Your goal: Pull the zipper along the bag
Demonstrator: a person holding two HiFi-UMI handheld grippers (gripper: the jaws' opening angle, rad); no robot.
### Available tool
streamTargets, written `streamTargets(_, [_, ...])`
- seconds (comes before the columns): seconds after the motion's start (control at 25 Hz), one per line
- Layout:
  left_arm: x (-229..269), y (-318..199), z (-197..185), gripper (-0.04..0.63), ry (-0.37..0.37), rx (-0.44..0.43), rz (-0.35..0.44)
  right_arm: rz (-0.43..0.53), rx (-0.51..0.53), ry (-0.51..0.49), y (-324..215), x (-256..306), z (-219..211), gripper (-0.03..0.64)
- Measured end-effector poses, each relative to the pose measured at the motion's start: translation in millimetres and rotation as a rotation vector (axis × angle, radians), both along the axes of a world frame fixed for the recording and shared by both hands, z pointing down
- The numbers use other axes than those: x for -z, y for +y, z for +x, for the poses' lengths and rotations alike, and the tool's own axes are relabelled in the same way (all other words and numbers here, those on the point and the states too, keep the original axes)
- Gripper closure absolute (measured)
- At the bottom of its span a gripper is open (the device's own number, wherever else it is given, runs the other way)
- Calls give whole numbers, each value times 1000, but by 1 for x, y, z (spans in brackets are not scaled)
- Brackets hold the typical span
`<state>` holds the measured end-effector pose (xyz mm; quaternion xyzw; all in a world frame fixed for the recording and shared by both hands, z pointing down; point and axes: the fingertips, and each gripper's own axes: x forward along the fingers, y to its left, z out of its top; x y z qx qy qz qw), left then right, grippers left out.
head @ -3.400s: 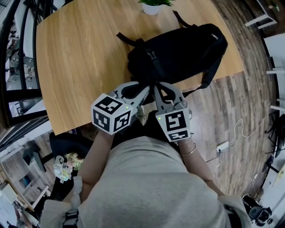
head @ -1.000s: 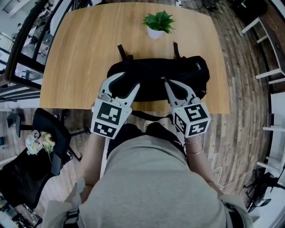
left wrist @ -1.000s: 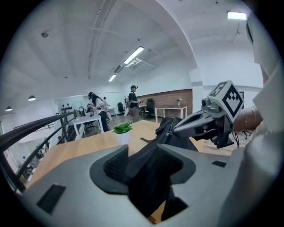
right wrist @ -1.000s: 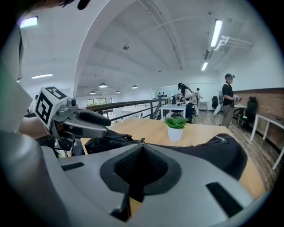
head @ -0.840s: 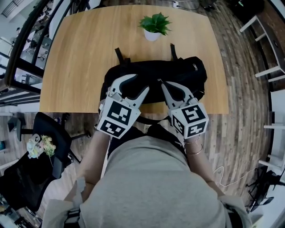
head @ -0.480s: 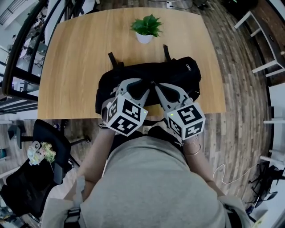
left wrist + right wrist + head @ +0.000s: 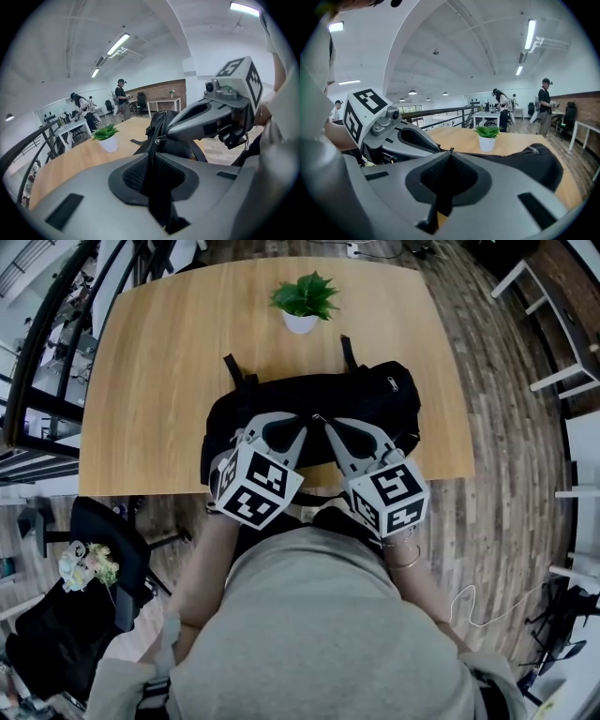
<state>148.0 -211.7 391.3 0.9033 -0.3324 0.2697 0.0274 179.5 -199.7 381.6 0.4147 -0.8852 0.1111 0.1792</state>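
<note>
A black bag (image 7: 375, 404) lies on the wooden table (image 7: 141, 381) near its front edge. Its zipper (image 7: 492, 155) runs along the top. My left gripper (image 7: 302, 425) has just been closing and now pinches a fold of black bag fabric (image 7: 152, 164) beside the zipper. My right gripper (image 7: 322, 423) is shut at the small zipper pull (image 7: 158, 139), its tips touching the bag's top just right of the left gripper. In the right gripper view the jaws (image 7: 450, 152) meet at the pull, with the left gripper (image 7: 433, 147) close by.
A potted plant (image 7: 302, 304) stands behind the bag. Two bag straps (image 7: 232, 368) lie toward it. The table's front edge runs just under the grippers. An office chair (image 7: 103, 540) stands on the floor at left. People (image 7: 546, 105) work at far desks.
The left gripper came in rightward next to the right gripper and its jaws closed on the bag. The right gripper stayed at the zipper.
</note>
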Motion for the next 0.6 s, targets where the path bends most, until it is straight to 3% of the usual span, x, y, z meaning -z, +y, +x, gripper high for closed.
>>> streamTargets(0.6, [9,-6,-7,545,37,56,22,12,-120,-24,-25,6,58,604])
